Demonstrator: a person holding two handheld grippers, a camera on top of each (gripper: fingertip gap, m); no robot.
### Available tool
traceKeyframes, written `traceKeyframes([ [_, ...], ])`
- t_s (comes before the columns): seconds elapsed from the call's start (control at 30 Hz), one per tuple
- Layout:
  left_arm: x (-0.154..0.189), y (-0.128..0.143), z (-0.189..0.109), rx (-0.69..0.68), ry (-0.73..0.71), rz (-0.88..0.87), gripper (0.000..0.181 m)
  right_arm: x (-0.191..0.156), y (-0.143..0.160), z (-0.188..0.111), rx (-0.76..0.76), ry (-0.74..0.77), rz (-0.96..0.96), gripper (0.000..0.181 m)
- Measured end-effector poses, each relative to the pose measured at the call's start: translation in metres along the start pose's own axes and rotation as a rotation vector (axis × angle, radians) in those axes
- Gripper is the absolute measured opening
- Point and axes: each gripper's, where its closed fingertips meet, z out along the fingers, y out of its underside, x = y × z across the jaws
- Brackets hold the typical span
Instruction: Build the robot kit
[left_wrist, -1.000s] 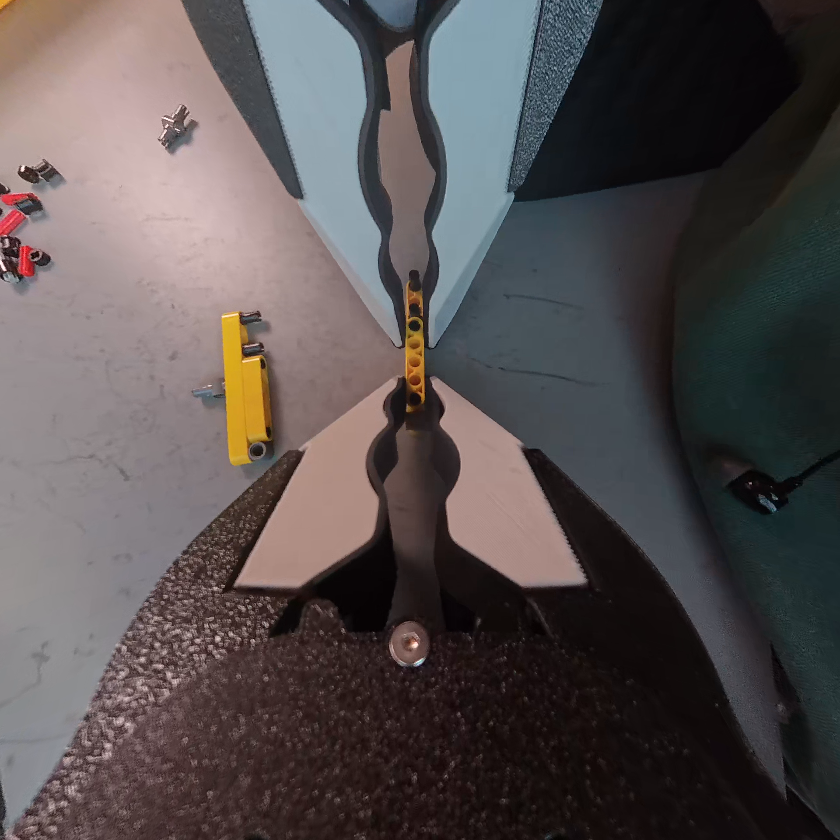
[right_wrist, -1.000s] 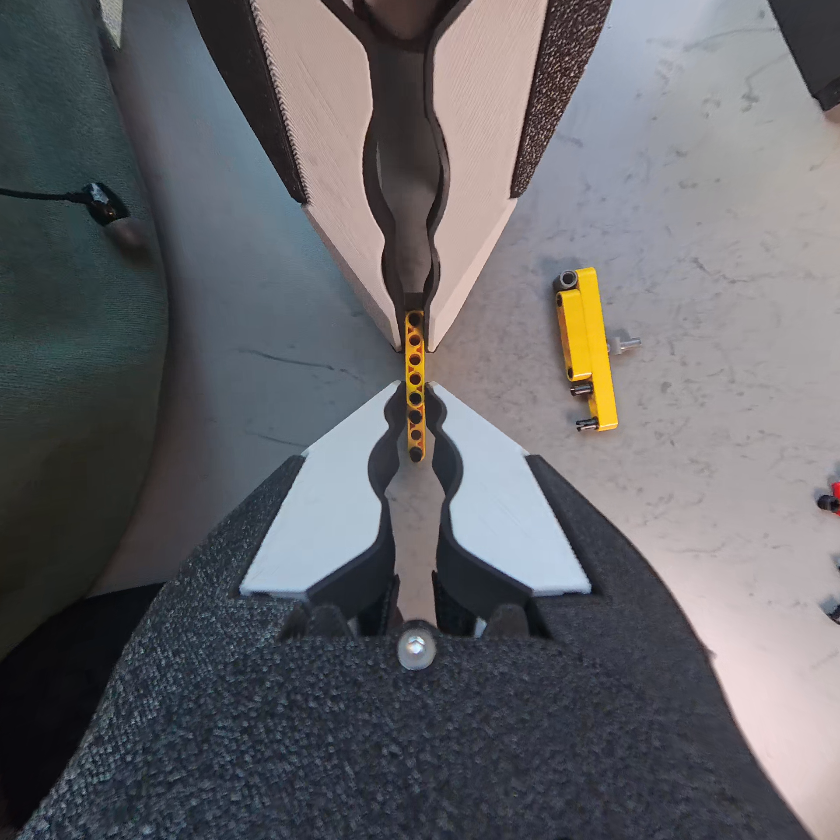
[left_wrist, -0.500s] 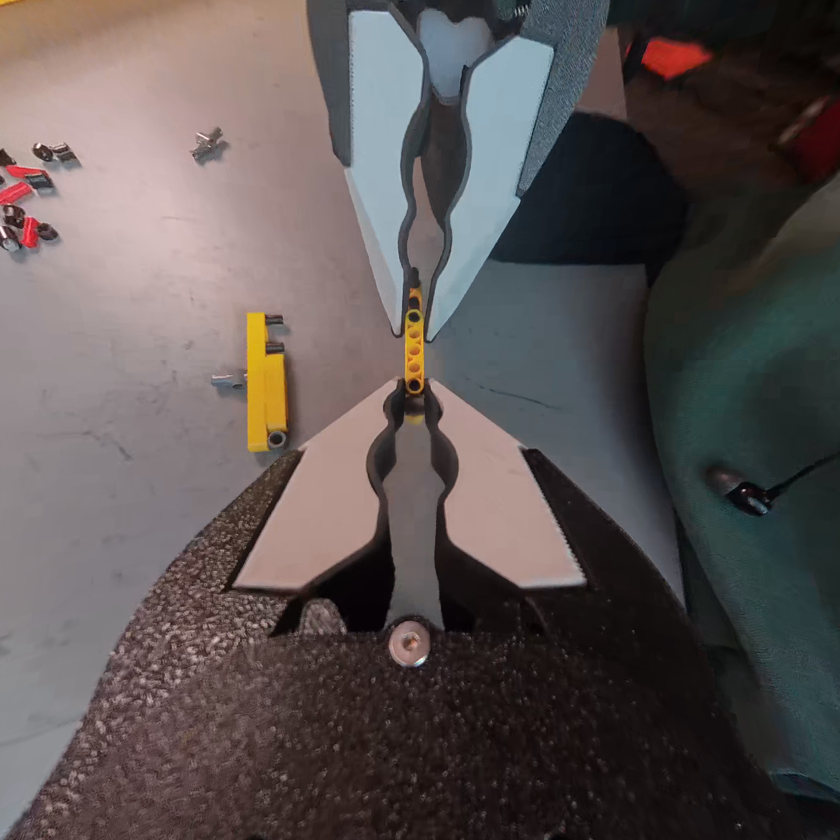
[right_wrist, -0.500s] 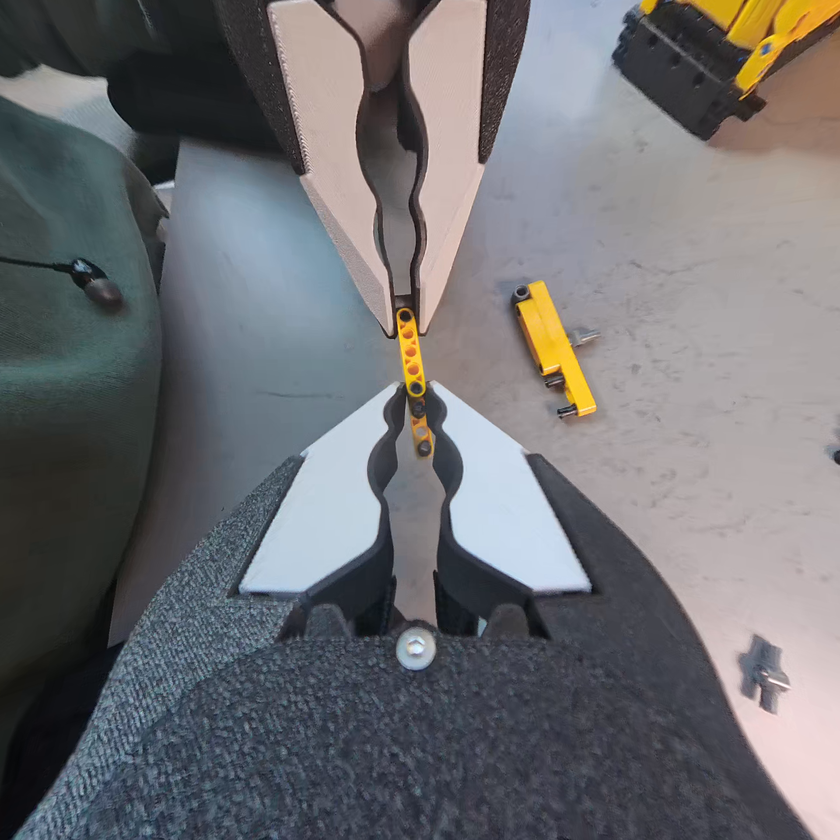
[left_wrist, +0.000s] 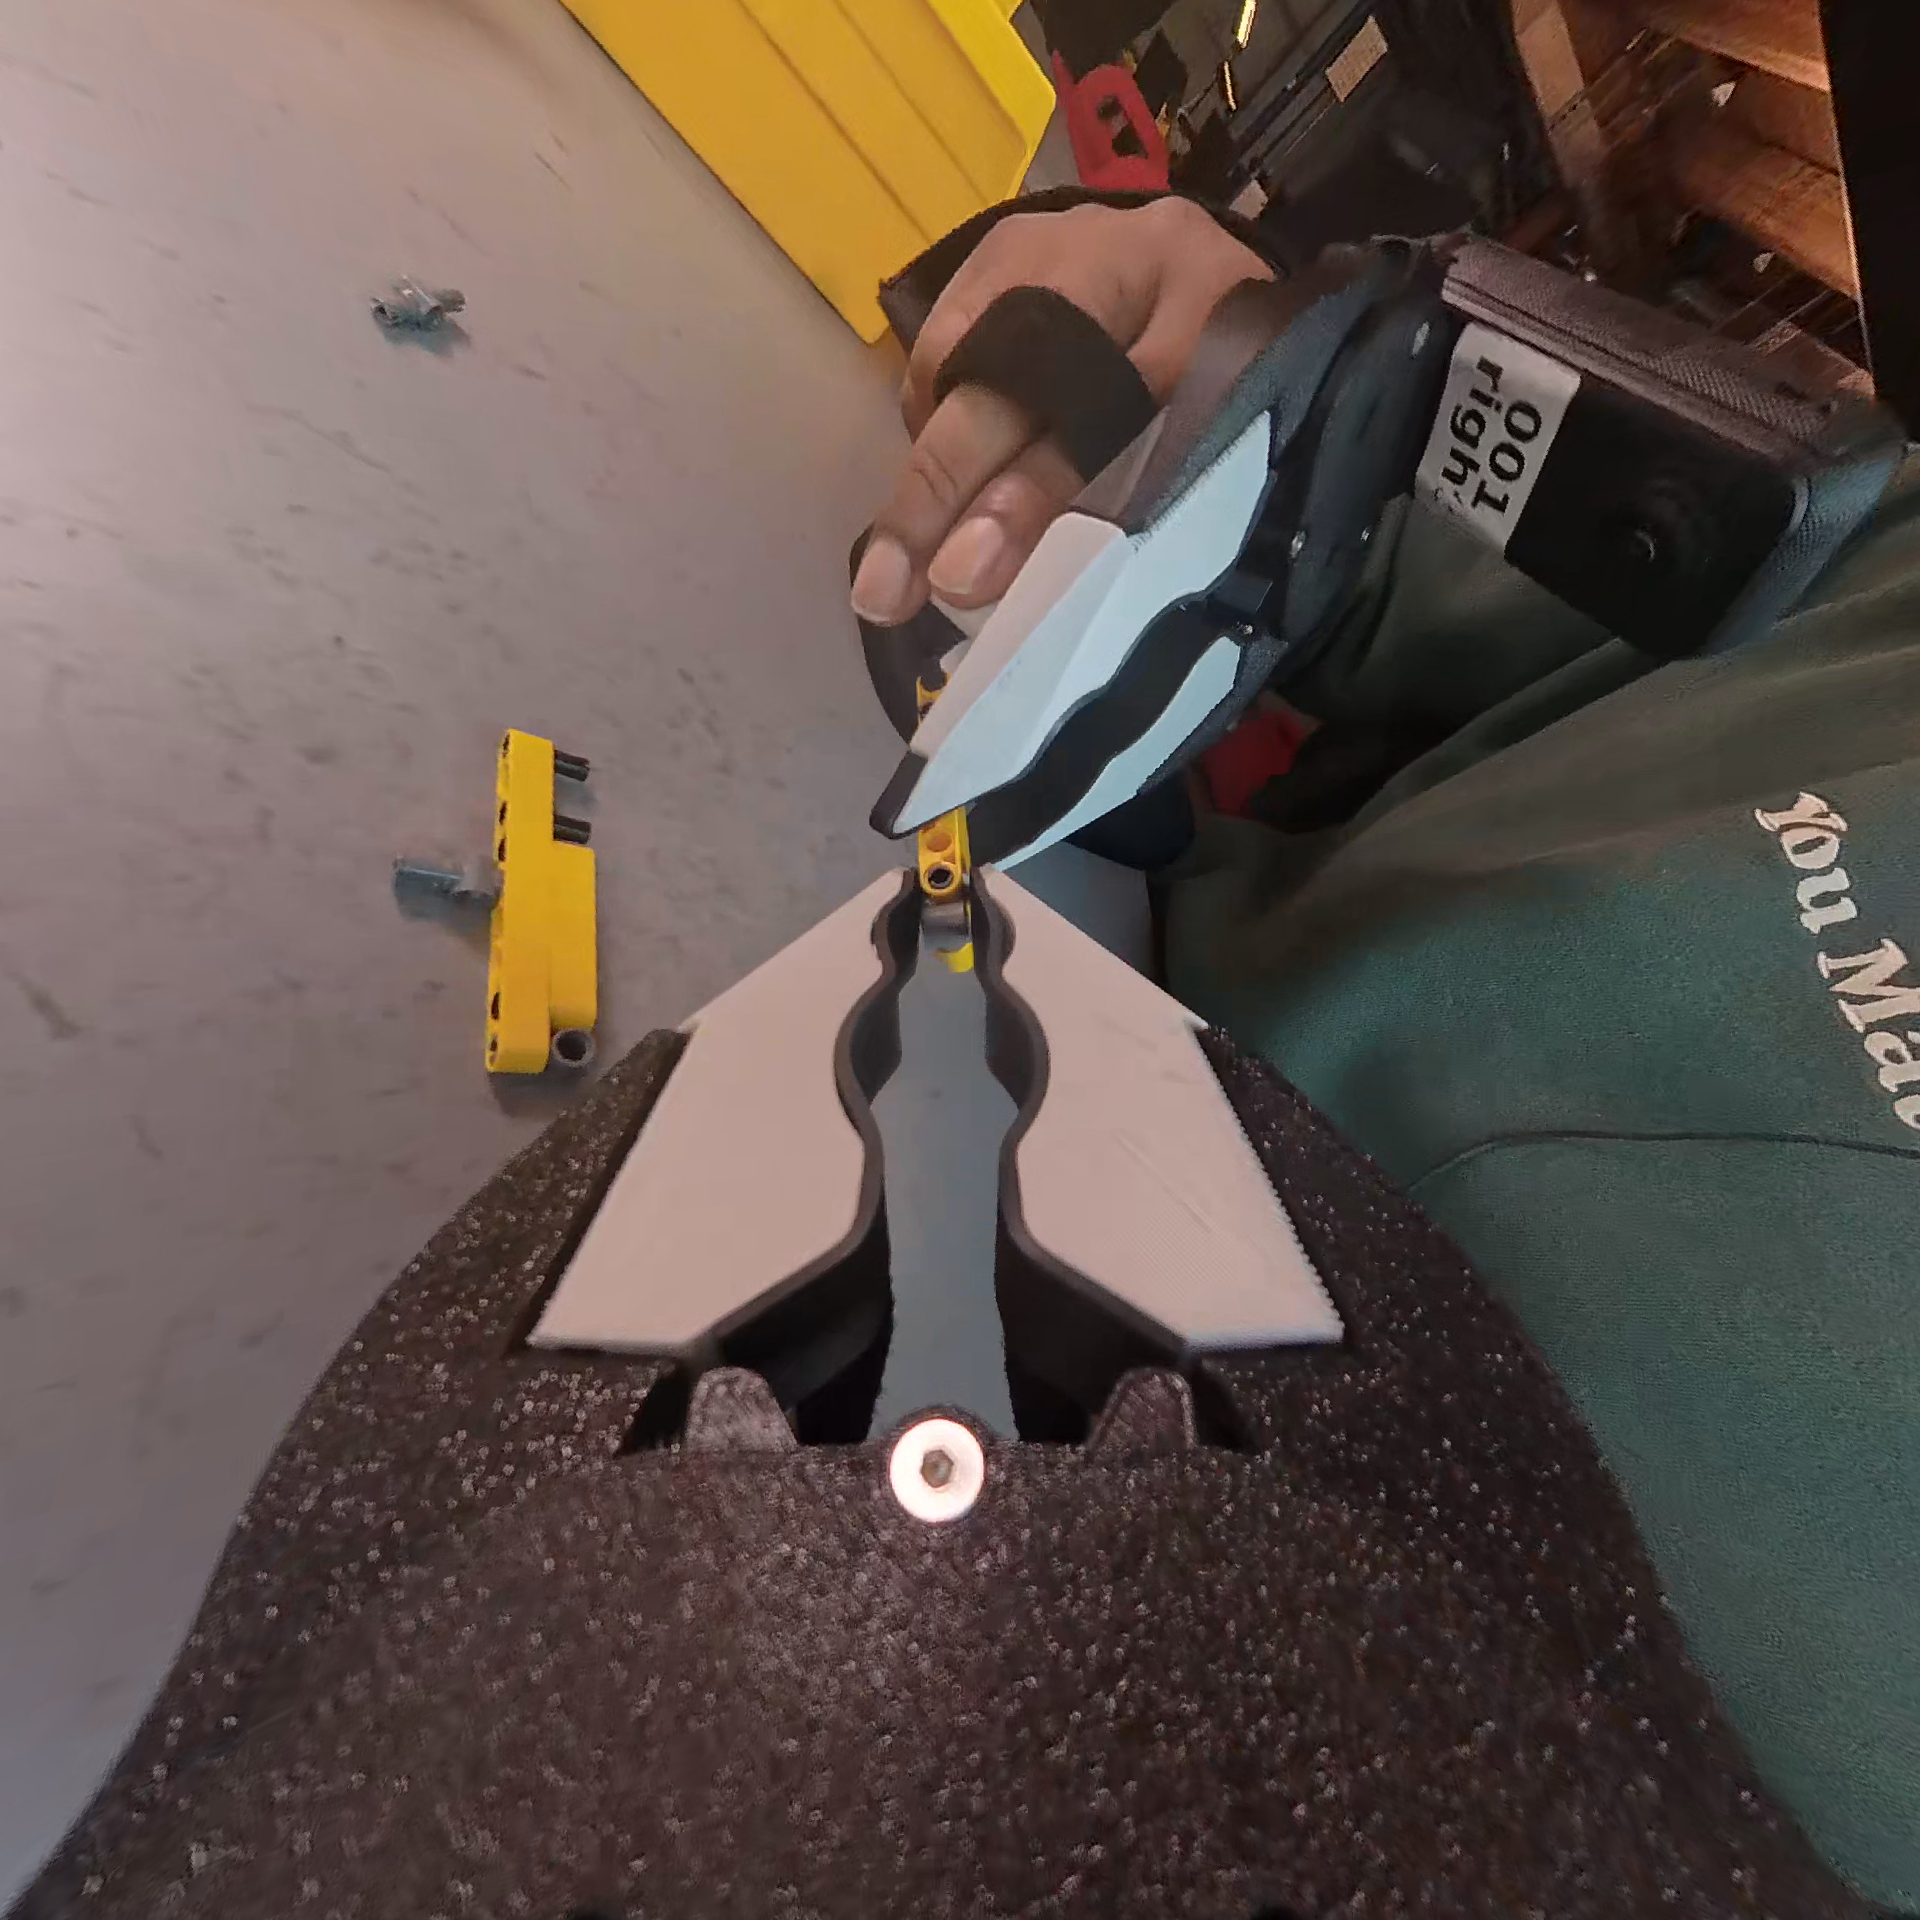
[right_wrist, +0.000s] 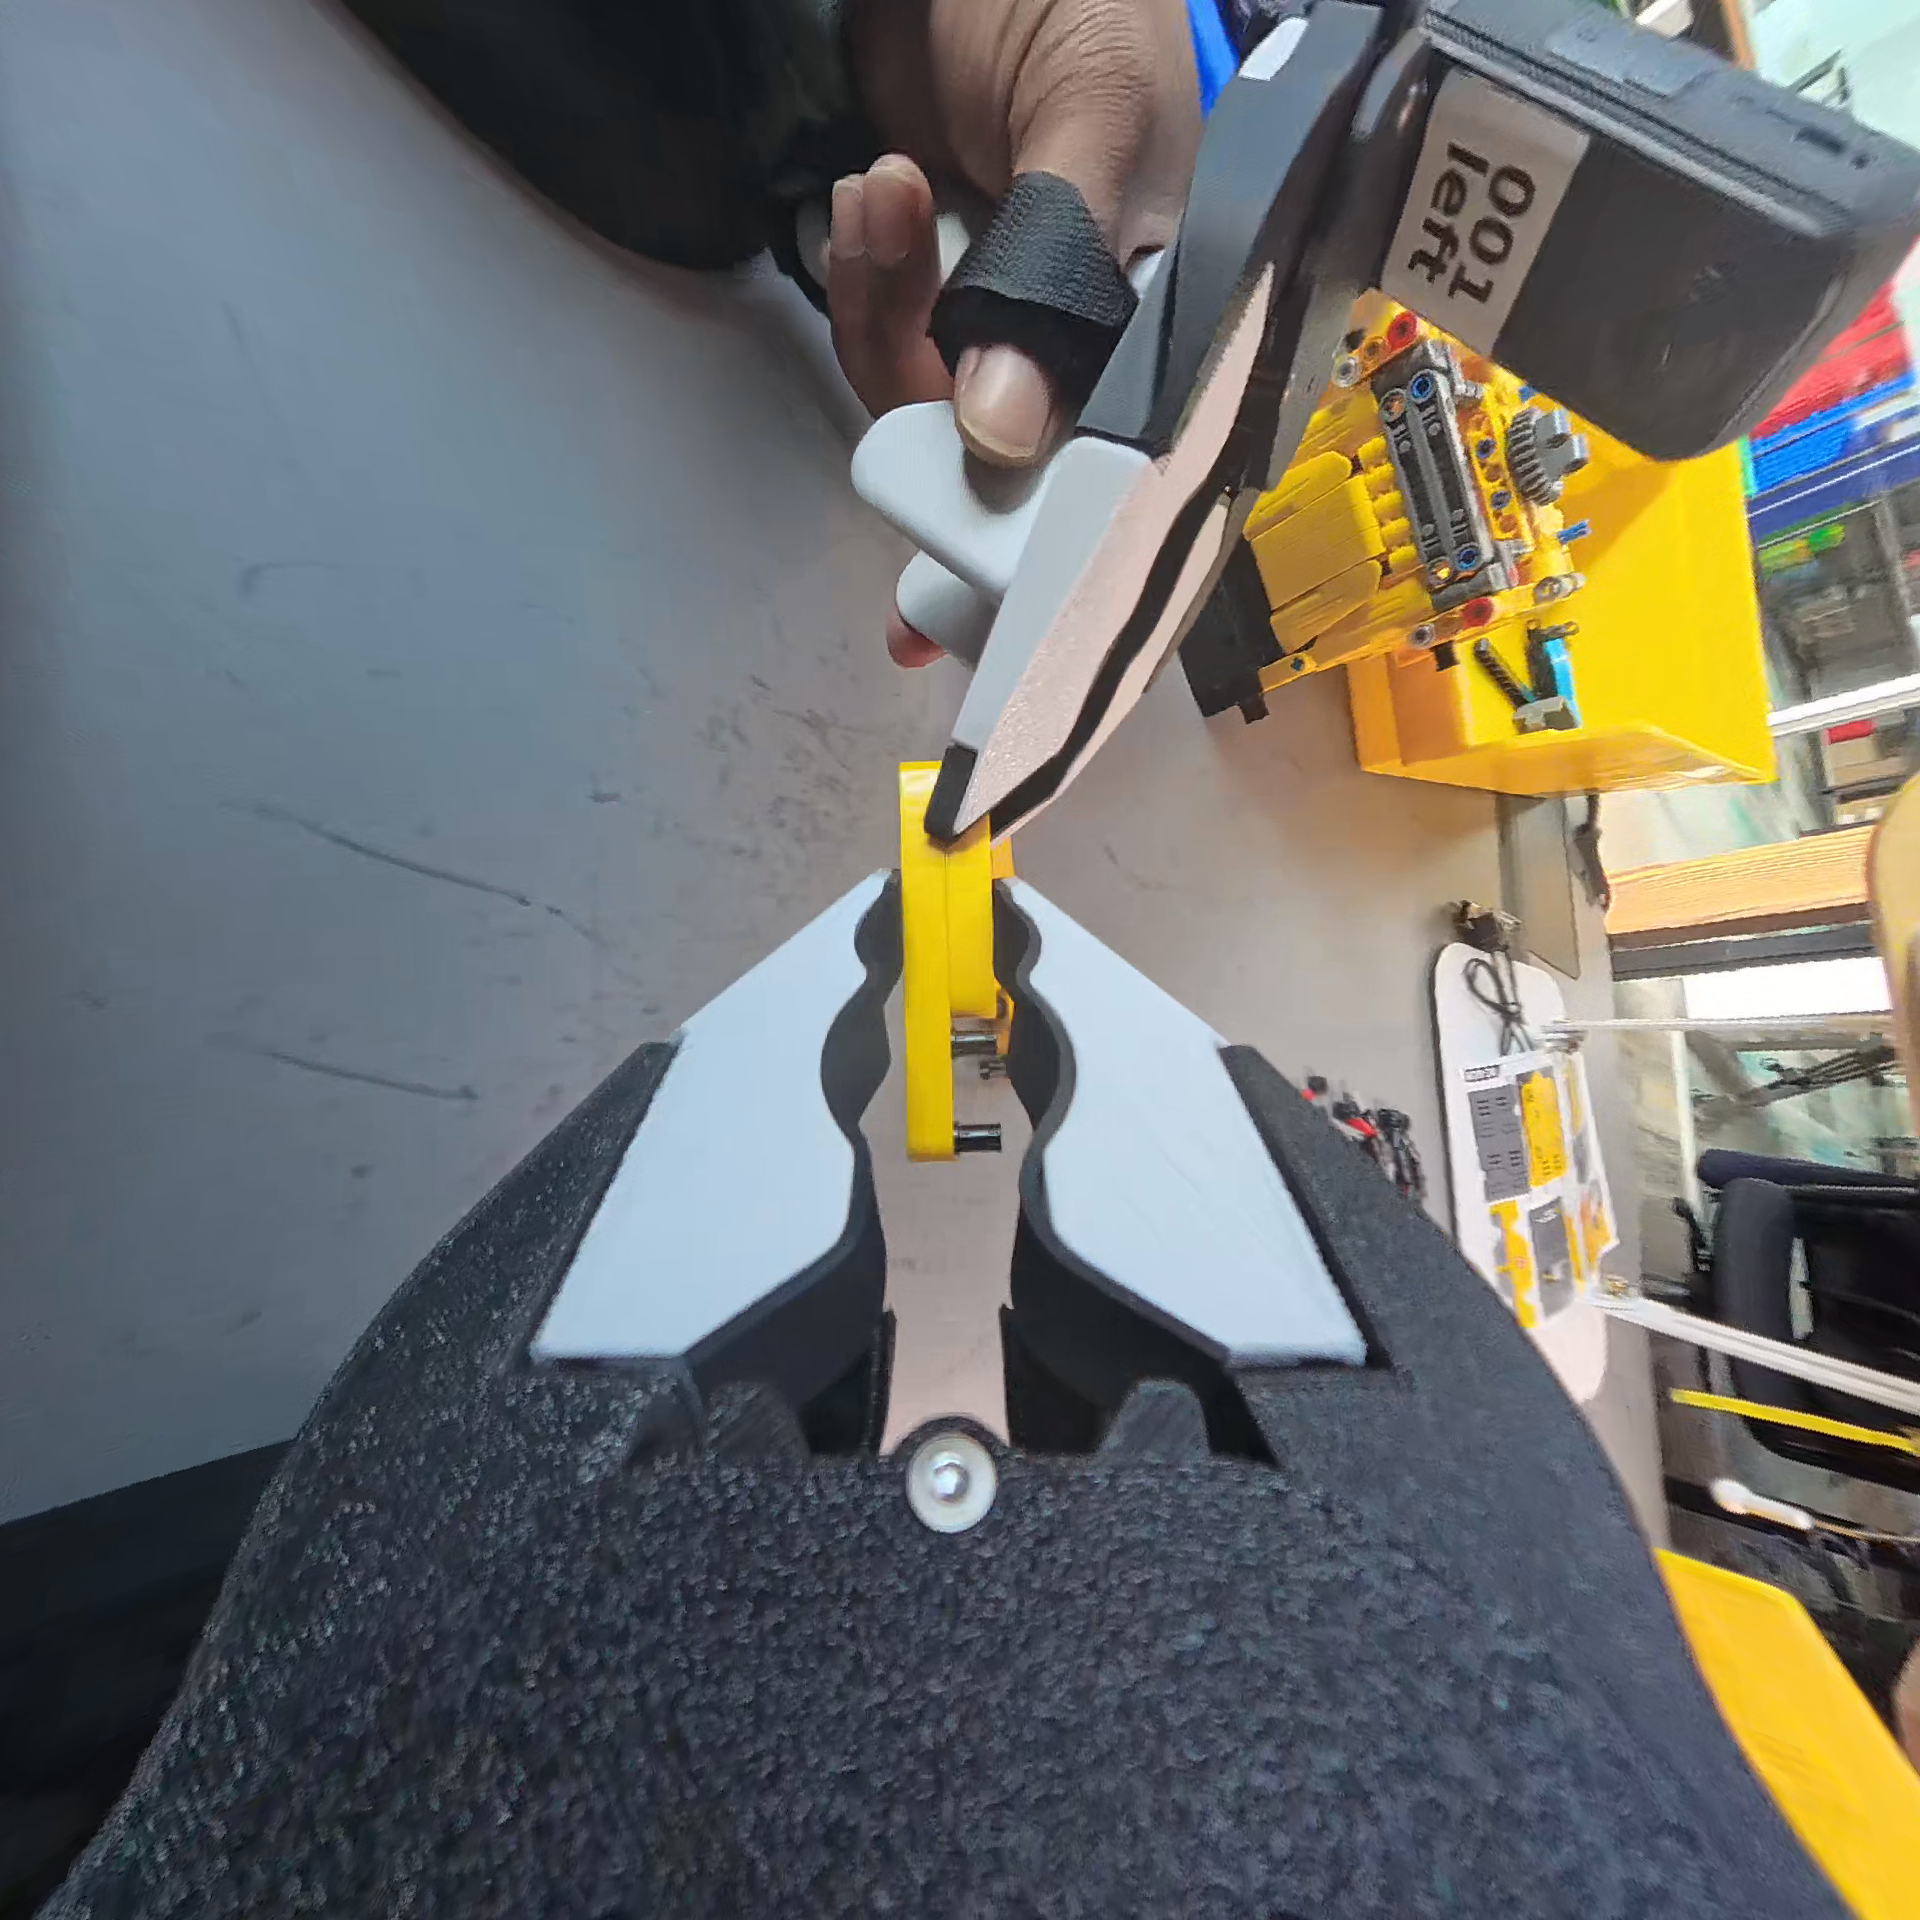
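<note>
i have both fingers clamped on one yellow beam (left_wrist: 943, 871): left gripper (left_wrist: 943, 899) and right gripper (right_wrist: 948, 904) tip to tip above the tabletop (left_wrist: 260, 520), a second yellow assembly (left_wrist: 540, 925) lying nearby.

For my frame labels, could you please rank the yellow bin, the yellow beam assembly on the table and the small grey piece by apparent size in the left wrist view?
1. yellow bin, though cut off by the frame edge
2. yellow beam assembly
3. small grey piece, farther off, so distance shrinks it
</note>
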Motion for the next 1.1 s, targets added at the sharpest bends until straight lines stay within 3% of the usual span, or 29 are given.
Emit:
traceKeyframes([
  [0.07,0.004,-0.003,-0.004,0.027,-0.017,0.076,0.025,0.004,0.004,-0.001,0.011,-0.023,0.095,0.015],
  [0.17,0.005,-0.007,-0.009,0.024,-0.207,0.371,0.034,0.009,0.007,-0.006,0.062,-0.053,0.228,0.016],
  [0.27,0.007,-0.015,-0.008,0.009,-0.403,0.651,0.029,0.005,0.001,-0.008,0.108,-0.09,0.272,0.016],
  [0.37,0.002,-0.003,0.002,-0.095,-0.45,0.73,0.017,-0.001,-0.007,-0.006,0.146,-0.142,0.306,0.016],
  [0.6,-0.009,0.023,0.013,-0.207,-0.448,0.658,0.016,-0.028,0.005,0.003,0.115,-0.24,0.32,0.016],
  [0.83,-0.038,0.023,-0.004,-0.209,-0.524,0.53,0.016,-0.019,0.046,0.008,-0.002,-0.194,0.346,0.021],
  [1.1,-0.053,0.035,-0.002,-0.267,-0.541,0.491,0.016,-0.017,0.053,0.013,-0.014,-0.253,0.337,0.012],
])
